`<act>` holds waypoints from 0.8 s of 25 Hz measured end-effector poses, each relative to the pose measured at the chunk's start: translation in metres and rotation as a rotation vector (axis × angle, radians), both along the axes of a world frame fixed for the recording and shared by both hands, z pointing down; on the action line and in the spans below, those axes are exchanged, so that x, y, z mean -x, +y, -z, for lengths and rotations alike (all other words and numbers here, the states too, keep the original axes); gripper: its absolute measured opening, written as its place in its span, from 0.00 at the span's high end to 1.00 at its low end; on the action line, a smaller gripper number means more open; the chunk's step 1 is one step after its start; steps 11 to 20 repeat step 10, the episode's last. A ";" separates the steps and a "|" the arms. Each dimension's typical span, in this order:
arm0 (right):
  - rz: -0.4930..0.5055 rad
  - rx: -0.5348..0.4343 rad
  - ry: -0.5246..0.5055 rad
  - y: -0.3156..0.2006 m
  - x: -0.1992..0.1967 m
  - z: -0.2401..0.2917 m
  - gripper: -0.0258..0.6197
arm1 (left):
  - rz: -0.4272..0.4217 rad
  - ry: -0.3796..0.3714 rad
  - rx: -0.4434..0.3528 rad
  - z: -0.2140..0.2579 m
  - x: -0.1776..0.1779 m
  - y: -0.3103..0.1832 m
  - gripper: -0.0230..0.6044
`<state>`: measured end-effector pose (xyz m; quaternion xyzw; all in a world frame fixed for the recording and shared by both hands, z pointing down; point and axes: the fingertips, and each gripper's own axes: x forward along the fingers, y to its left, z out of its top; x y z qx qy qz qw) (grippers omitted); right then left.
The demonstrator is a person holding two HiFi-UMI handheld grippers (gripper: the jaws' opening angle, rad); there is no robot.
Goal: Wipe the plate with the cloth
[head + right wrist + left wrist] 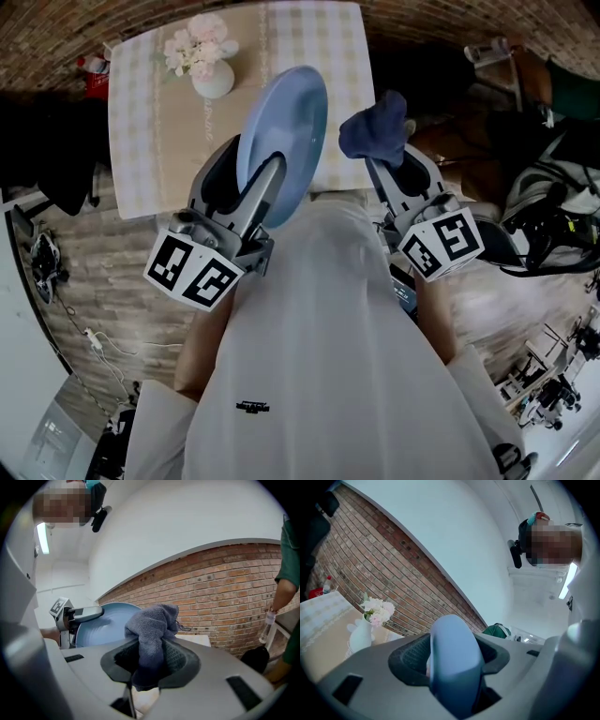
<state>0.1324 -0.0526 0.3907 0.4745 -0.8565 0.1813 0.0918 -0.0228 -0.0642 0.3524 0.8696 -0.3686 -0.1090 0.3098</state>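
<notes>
Gripping light-blue plate (286, 131) on edge in clenched left gripper (265, 192), above the table (141, 150); pinching bunched dark-blue cloth (377, 129) in right gripper (386, 161) just right of the plate, not touching it. Judging wipe about to start: needing cloth swung left onto plate face. Seeing flower vase (211, 70) beyond plate, well apart, not blocking.

Pale-blue plate (286, 131): smooth, faint sheen, ceramic-looking. Dk-blue cloth (152, 627): nubby terry, soft, matt. Left gripper (452, 656) & right gripper (150, 656): grey matt plastic shells w/ black ribbed pads (176, 660), rubbery-looking. Tablecloth (141, 122): woven checked fabric, matt. White vase (214, 80): smooth, glossy. Wall (225, 597): rough red brick, pale mortar. Floor (103, 281): wood-look planks, dull finish.
</notes>
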 end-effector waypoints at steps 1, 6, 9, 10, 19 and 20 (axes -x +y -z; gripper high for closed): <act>0.001 -0.001 -0.002 0.000 0.000 0.000 0.77 | 0.001 0.002 0.001 0.000 0.000 0.000 0.54; 0.001 -0.007 0.005 -0.002 0.006 -0.001 0.77 | -0.002 0.008 0.004 -0.002 -0.002 -0.001 0.54; -0.001 -0.004 -0.004 0.001 0.012 -0.001 0.77 | -0.007 0.005 0.005 0.000 0.001 0.003 0.54; -0.002 -0.003 -0.009 0.002 0.015 -0.001 0.77 | -0.008 0.002 0.006 0.001 0.003 0.004 0.54; -0.002 -0.003 -0.009 0.002 0.015 -0.001 0.77 | -0.008 0.002 0.006 0.001 0.003 0.004 0.54; -0.002 -0.003 -0.009 0.002 0.015 -0.001 0.77 | -0.008 0.002 0.006 0.001 0.003 0.004 0.54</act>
